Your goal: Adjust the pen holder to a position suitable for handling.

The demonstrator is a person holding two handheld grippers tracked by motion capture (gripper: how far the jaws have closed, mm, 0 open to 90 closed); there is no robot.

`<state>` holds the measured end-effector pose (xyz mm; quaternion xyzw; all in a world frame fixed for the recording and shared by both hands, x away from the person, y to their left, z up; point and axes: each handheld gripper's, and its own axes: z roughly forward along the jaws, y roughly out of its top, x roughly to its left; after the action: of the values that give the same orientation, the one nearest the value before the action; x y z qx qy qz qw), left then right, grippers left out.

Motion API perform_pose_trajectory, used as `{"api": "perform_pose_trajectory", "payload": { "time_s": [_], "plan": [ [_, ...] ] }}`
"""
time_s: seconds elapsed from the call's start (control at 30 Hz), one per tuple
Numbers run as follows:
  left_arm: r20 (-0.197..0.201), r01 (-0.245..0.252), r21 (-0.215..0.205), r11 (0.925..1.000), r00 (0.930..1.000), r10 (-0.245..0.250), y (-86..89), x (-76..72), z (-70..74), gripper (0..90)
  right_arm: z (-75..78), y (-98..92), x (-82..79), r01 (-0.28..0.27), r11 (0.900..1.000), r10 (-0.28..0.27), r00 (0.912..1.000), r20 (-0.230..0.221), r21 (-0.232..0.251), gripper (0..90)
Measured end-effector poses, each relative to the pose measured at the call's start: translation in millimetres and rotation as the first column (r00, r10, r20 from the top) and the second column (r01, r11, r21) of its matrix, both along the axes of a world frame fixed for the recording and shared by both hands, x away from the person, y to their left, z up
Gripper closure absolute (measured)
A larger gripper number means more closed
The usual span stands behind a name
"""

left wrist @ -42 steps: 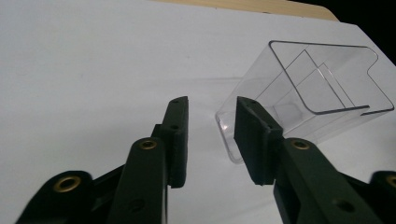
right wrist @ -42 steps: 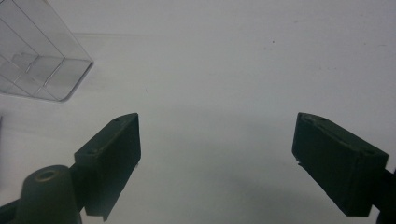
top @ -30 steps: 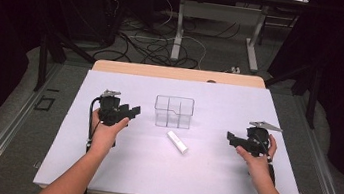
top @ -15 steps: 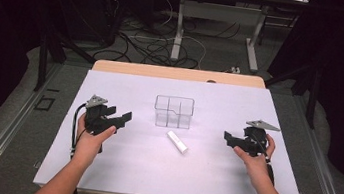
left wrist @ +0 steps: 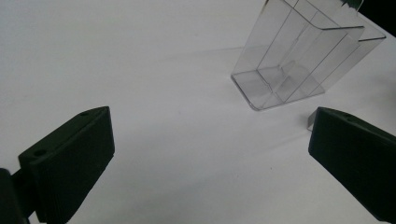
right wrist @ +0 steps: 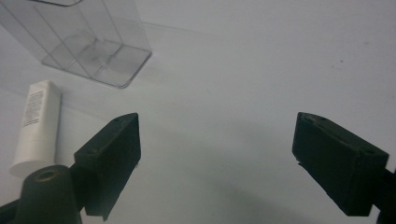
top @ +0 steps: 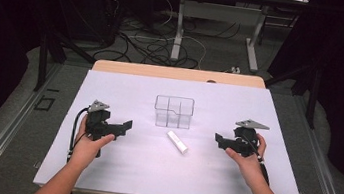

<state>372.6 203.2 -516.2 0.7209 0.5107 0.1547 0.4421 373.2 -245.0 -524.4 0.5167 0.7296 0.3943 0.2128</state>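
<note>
In the high view, the left gripper (top: 123,126) sits low on the white table (top: 115,170), held in the left hand (top: 89,141), its jaws pointing toward the middle. The right gripper (top: 218,139) faces it from the other side in the right hand (top: 247,160). Between the two grippers stands a clear box (top: 173,111), upright, open at the top and split by inner walls into compartments. Nearer the person than the box and closer to the right gripper lies a small white tube (top: 177,142), flat on the table and slanted, just beside the box but apart from it. Bare table surrounds both grippers, with the front edge well behind each hand and the side edges beyond their outer flanks.

In the left gripper view, the left gripper (left wrist: 205,154) has its jaws spread wide with nothing between them. The clear box (left wrist: 299,65) stands ahead and to the right of the jaws, apart from them; its thin partitions and flat base show through the walls. Open white surface lies ahead and to the left.

In the right gripper view, the right gripper (right wrist: 217,158) is likewise wide apart and empty. The clear box (right wrist: 88,39) is ahead to its left. The white tube (right wrist: 35,126) lies just outside the left jaw, printed label up, blunt end toward the camera. Ahead and to the right the table is bare.
</note>
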Motion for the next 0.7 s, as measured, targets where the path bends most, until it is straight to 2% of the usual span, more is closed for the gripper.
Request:
{"api": "perform_pose_trajectory", "payload": {
  "time_s": [0.07, 0.2, 0.23, 0.3, 0.4, 0.53, 0.6, 0.63, 0.7],
  "plan": [
    [0.008, -0.001, -0.001, 1.0000, 1.0000, 0.001, -2.7, -0.1, -2.1, 0.2, 1.3, 5.9, -1.1, -0.026, 1.000, 0.026, 0.9997, 0.000, -0.006, 15.2],
    [0.009, 0.010, 0.006, 0.9999, 0.9999, -0.010, -5.7, 0.1, -3.9, 0.2, 2.9, 22.5, -2.6, -0.095, 0.994, 0.094, 0.9954, -0.014, -0.049, 18.3],
    [0.011, 0.013, 0.007, 0.9999, 0.9999, -0.013, -6.0, -0.3, -4.1, 0.2, 2.8, 26.8, -2.6, -0.117, 0.991, 0.115, 0.9929, -0.031, -0.061, 20.8],
    [0.011, 0.016, 0.005, 0.9999, 0.9998, -0.016, -6.3, -1.4, -4.6, 0.2, 2.2, 35.1, -2.9, -0.168, 0.984, 0.164, 0.9833, -0.079, -0.053, 27.2],
    [0.009, 0.022, 0.003, 0.9998, 0.9997, -0.022, -6.6, -2.0, -5.2, 0.3, 1.0, 44.8, -4.2, -0.221, 0.973, 0.213, 0.9702, -0.116, -0.066, 33.3],
    [0.014, 0.017, 0.001, 0.9998, 0.9998, -0.017, -5.3, -2.3, -5.1, 0.7, 1.1, 54.8, -1.6, -0.259, 0.963, 0.246, 0.9595, -0.137, -0.080, 35.8],
    [0.013, 0.015, 0.002, 0.9999, 0.9998, -0.015, -4.7, -2.3, -5.5, 1.1, 2.1, 60.6, 0.9, -0.263, 0.962, 0.252, 0.9577, -0.138, -0.069, 36.4],
    [0.009, 0.019, 0.005, 0.9998, 0.9998, -0.019, -4.4, -2.3, -5.5, 1.2, 1.0, 63.7, 2.7, -0.269, 0.962, 0.262, 0.9583, -0.113, -0.045, 36.5],
    [0.007, 0.020, 0.008, 0.9998, 0.9998, -0.020, -4.6, -2.5, -6.0, 1.4, 2.5, 70.8, 4.0, -0.276, 0.959, 0.267, 0.9547, -0.132, -0.062, 36.8]
  ]
}}
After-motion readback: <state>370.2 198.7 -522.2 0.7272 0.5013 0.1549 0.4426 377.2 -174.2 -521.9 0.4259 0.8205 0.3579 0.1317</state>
